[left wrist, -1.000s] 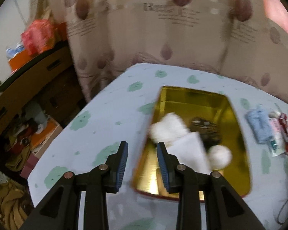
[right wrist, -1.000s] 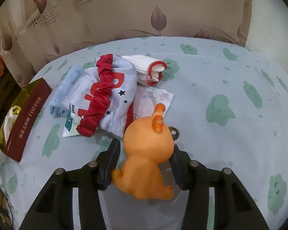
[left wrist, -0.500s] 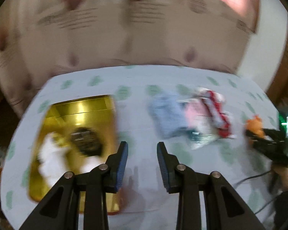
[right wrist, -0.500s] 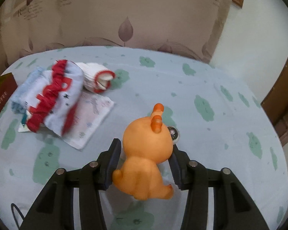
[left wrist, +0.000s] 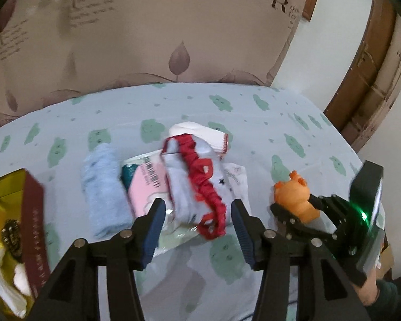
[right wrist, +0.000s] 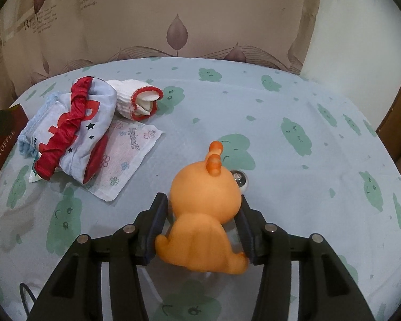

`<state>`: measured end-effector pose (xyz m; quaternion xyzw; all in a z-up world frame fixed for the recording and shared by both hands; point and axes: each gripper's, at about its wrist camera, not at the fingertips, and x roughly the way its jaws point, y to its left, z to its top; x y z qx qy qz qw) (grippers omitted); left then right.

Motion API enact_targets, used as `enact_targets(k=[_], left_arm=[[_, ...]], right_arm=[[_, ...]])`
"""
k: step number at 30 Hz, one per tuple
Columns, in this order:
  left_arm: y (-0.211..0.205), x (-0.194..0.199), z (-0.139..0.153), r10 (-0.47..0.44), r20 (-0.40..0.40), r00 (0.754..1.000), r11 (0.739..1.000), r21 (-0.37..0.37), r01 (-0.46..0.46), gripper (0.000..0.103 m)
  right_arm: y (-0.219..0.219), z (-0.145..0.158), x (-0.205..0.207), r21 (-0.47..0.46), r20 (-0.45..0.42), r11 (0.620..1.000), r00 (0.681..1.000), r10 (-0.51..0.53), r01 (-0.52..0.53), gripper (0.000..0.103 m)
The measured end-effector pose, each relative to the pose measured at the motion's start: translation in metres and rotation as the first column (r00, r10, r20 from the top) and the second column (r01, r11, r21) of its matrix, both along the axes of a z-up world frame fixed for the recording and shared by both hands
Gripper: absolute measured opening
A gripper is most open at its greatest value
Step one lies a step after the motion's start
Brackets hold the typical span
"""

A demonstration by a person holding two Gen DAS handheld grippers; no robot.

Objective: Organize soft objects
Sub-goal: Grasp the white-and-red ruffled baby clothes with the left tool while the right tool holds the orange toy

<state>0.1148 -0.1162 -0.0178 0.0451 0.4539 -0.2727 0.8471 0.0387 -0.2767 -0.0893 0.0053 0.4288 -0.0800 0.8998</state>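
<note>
Swinging away from the gold tin (left wrist: 2, 195) to the heap of cloths, the left gripper (left wrist: 197, 224) had just been opening, empty, straddling the red-trimmed cloth (left wrist: 197, 184) lying lengthwise ahead, while the right gripper (right wrist: 203, 230) clamped the orange toy (right wrist: 204, 214).

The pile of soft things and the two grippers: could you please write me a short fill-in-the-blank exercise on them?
1. The right gripper is closed on a toy whose colour is ____.
2. The left gripper holds ____ between its open fingers.
3. The ruffled trim on the pale garment is ____.
4. The folded towel beside the pile is light ____.

Missing words: orange; nothing; red; blue
</note>
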Motion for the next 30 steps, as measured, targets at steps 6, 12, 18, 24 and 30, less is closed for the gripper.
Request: enact_targets(k=[6,12,18,24,30], left_arm=[[-0.002,0.018,-0.019,0.029,-0.04,0.999,1.0,-0.004,-0.029,0.052],[-0.007,0.035,-0.033,0.068,-0.045,0.997,0.998,0.016,-0.068,0.052],[-0.026,0.037,-0.034,0.056,-0.011,0.998,0.998,0.039,-0.056,0.052],[-0.025,0.032,-0.034,0.039,0.0,0.999,0.998,0.058,-0.039,0.008],[-0.02,0.018,-0.022,0.015,0.03,0.999,0.998,0.059,-0.017,0.008]], right_arm=[[-0.003,-0.001,0.0,0.021,-0.001,1.0,1.0,0.003,-0.003,0.048],[-0.001,-0.003,0.002,0.04,-0.014,0.999,1.0,0.019,-0.018,0.048],[-0.001,-0.004,0.001,0.053,-0.014,0.998,1.0,0.018,-0.018,0.048],[-0.001,-0.004,0.001,0.055,-0.014,0.998,1.0,0.019,-0.018,0.049],[-0.001,-0.005,0.001,0.055,-0.015,0.998,1.0,0.02,-0.019,0.049]])
